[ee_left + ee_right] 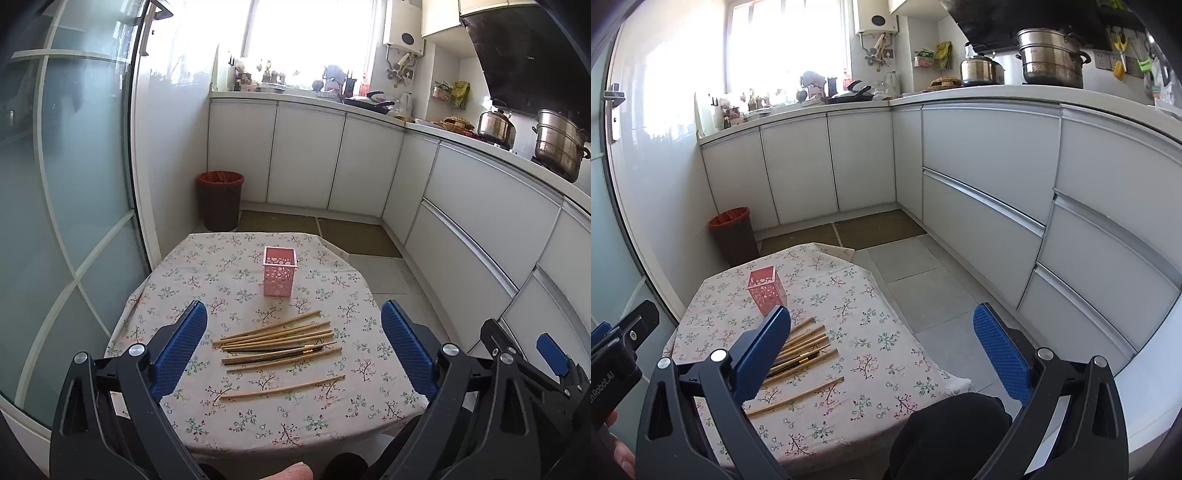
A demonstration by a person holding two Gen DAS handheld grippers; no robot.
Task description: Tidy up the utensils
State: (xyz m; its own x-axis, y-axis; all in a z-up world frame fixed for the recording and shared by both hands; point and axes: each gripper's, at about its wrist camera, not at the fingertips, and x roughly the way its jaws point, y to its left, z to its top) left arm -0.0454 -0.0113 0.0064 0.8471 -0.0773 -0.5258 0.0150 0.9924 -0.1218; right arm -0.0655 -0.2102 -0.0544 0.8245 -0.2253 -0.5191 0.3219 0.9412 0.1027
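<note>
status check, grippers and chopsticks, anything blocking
Left gripper open, empty. Right gripper open, empty. Chopsticks loose on table, pink holder empty. Nothing blocking.

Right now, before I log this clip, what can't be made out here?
- Pink holder: its inside, left wrist view; its own walls hide it.
- Chopsticks: near ends, right wrist view; the right gripper finger covers them.
- Chopstick count, left wrist view: the pile overlaps.
- Table: near edge, both views; gripper bodies cover it.
</note>
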